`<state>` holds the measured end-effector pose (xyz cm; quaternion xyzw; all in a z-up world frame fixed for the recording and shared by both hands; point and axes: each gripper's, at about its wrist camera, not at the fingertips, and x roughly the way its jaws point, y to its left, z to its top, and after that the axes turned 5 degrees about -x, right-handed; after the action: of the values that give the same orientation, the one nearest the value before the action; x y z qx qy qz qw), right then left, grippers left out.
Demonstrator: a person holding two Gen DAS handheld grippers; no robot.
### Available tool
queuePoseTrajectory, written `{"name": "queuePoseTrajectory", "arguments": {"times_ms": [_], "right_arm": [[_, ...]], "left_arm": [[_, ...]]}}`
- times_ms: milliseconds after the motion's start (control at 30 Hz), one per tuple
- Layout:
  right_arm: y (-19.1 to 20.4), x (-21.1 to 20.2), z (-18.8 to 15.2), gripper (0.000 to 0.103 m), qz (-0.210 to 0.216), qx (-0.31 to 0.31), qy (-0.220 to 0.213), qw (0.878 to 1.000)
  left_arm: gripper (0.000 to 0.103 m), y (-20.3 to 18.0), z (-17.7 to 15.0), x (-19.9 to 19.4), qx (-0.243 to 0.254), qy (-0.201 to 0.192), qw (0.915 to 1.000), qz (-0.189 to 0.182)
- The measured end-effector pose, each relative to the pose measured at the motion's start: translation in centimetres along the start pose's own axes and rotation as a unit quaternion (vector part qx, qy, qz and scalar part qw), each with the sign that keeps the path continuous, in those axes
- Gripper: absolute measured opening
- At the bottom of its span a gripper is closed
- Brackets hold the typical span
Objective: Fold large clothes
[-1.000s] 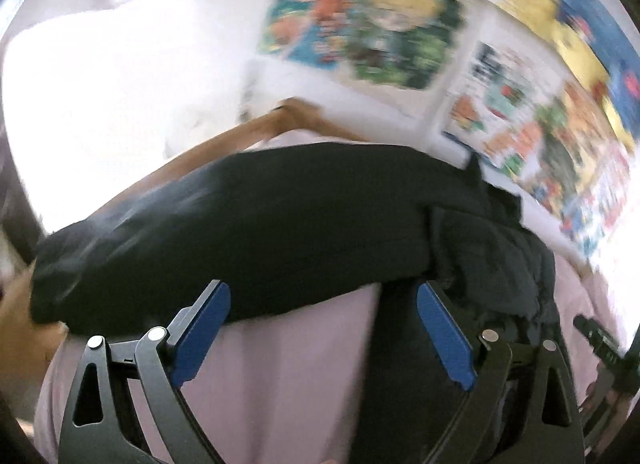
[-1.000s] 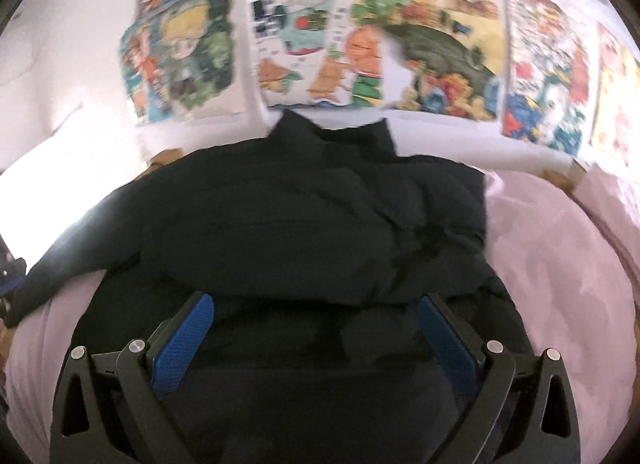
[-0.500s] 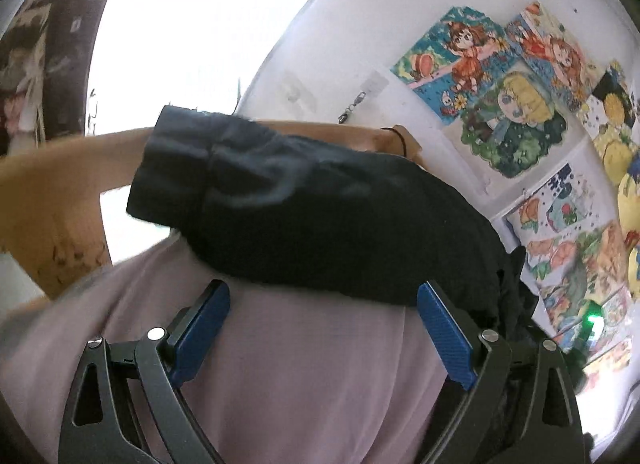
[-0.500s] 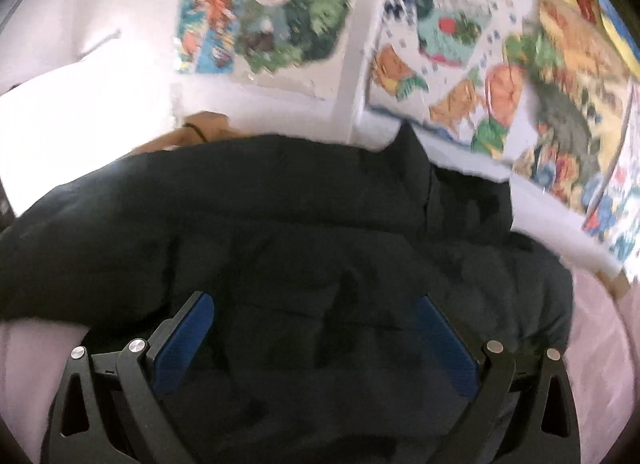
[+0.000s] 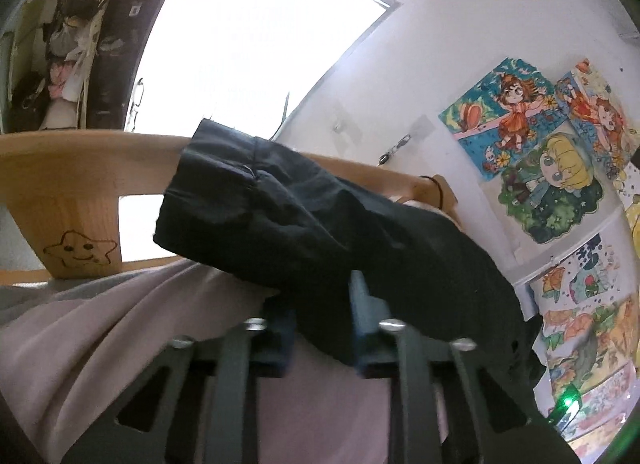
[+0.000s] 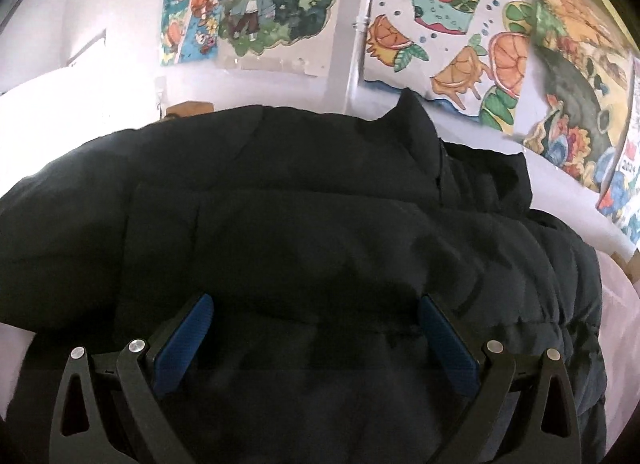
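A black padded jacket (image 6: 320, 224) lies spread on a pink sheet (image 5: 120, 344), its collar (image 6: 416, 124) toward the wall. In the left wrist view one sleeve (image 5: 280, 216) stretches from the jacket body toward a wooden bed rail, cuff end raised. My left gripper (image 5: 320, 304) is closing, and its blue pads pinch the lower edge of that sleeve between them. My right gripper (image 6: 316, 316) hovers just over the jacket's body with its blue pads (image 6: 188, 336) wide apart and nothing between them.
A wooden bed rail (image 5: 80, 168) with a drawn star runs behind the sleeve, under a bright window (image 5: 248, 44). Colourful drawings (image 6: 440, 24) cover the wall behind the bed. Pink sheet (image 6: 616, 304) shows at the jacket's right side.
The left gripper's jaws have gone from wide apart to pinched on the sleeve's edge. The right gripper has moved in closer over the jacket, still wide.
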<state>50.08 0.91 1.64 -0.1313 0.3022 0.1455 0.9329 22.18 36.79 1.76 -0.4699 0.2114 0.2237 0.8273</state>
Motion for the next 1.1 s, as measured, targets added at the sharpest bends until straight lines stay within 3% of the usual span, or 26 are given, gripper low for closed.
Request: {"name": "queuePoseTrajectory", "arguments": {"times_ms": [133,267,433,600,733,967,1033,1100], "right_arm": [[-0.1,1.7,-0.3,0.103,-0.003,-0.006,0.029,1.000],[-0.4,1.1,-0.3,0.103,0.005,0.001,0.016,1.000],[-1.6,-1.2,-0.4,0.103,0.037,0.014,-0.001,0.999],[-3.1,-4.9,-1.1,0.103,0.067,0.002,-0.002,0.998],[-5.2,-8.1,-2.5,0.103,0.079,0.007,-0.002,0.997],[-12.4,-11.2,-5.9,0.103,0.071,0.081,-0.016,0.994],[-14.8,-11.8,-7.5,0.103,0.068,0.112,-0.032,0.991],[-17.6,-11.8,-8.9,0.103,0.058,0.149,-0.040,0.986]], "left_arm": [[0.005,-1.2,0.2,-0.9,0.027,-0.023,0.9993,-0.010],[0.004,-3.3,0.0,-2.9,0.064,-0.062,0.9956,-0.030],[0.004,-8.6,0.0,-6.3,0.132,-0.106,0.9818,-0.087],[0.004,-15.7,-1.2,-9.6,0.222,-0.140,0.9533,-0.149],[0.004,-21.1,-3.4,-10.7,0.284,-0.135,0.9298,-0.192],[0.004,-30.9,-9.8,-10.5,0.385,-0.066,0.8814,-0.266],[0.004,-33.9,-12.8,-9.7,0.417,-0.044,0.8650,-0.276],[0.004,-36.1,-15.3,-9.0,0.437,-0.028,0.8550,-0.278]]}}
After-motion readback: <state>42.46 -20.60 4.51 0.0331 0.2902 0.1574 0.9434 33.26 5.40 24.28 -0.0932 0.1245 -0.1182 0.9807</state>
